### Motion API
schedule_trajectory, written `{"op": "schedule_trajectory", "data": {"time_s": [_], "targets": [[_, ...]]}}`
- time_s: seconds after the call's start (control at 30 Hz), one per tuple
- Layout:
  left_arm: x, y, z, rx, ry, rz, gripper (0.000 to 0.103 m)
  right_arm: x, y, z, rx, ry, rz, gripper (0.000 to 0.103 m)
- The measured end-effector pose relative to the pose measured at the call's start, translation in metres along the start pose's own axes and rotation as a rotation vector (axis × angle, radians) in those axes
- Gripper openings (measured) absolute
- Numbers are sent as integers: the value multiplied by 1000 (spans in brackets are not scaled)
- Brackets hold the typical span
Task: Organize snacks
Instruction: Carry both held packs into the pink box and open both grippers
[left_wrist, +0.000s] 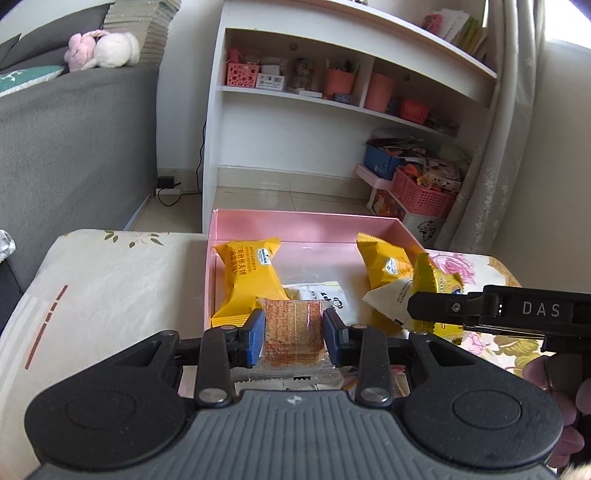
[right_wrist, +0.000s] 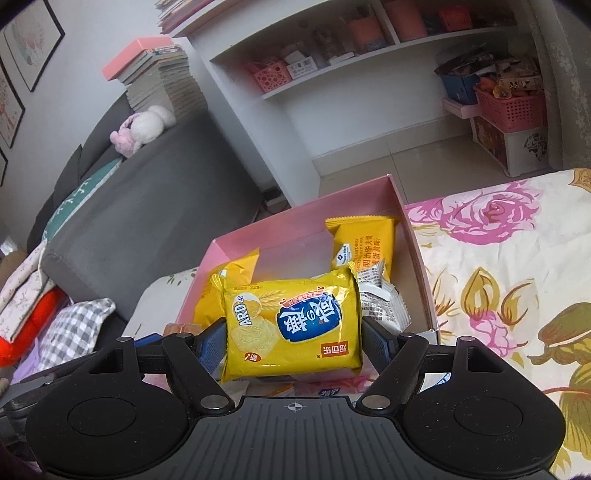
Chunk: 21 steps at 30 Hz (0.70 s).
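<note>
My left gripper (left_wrist: 294, 330) is shut on a small clear packet of orange-brown snack (left_wrist: 293, 328), held over the near edge of the pink box (left_wrist: 295, 218). My right gripper (right_wrist: 293, 338) is shut on a yellow biscuit pack with a blue label (right_wrist: 291, 325), held over the box's near side; it also shows from the side in the left wrist view (left_wrist: 432, 288). Inside the box lie two yellow wafer packs (left_wrist: 245, 278) (left_wrist: 384, 262) and white packets (left_wrist: 321, 295) (right_wrist: 380, 299). The box's pink wall shows in the right wrist view (right_wrist: 410, 229).
The box sits on a table with a floral cloth (right_wrist: 498, 258). A grey sofa (left_wrist: 74, 140) with a plush toy (left_wrist: 103, 50) stands at left. A white shelf unit (left_wrist: 332, 92) and pink baskets (left_wrist: 421, 192) stand behind on the tiled floor.
</note>
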<state>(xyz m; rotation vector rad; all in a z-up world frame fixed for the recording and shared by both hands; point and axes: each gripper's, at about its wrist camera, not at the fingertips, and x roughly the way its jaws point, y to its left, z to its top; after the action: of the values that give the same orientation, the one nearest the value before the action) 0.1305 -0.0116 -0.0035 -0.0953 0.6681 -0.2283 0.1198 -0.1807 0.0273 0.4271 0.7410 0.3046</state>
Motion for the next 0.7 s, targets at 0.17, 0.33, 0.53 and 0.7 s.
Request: {"op": "schedule_trajectory", "data": {"time_s": [0.17, 0.33, 0.53, 0.7], "targets": [[7, 0, -2, -9, -16, 17, 31, 12, -2, 0, 20, -23, -37, 76], [11, 1, -2, 7, -46, 42, 27, 20, 3, -4, -32, -48, -101, 76], [14, 4, -5, 0, -31, 49, 28, 22, 7, -7, -54, -52, -107, 78], [8, 1, -3, 16, -50, 40, 49, 18, 8, -6, -47, -61, -110, 86]]}}
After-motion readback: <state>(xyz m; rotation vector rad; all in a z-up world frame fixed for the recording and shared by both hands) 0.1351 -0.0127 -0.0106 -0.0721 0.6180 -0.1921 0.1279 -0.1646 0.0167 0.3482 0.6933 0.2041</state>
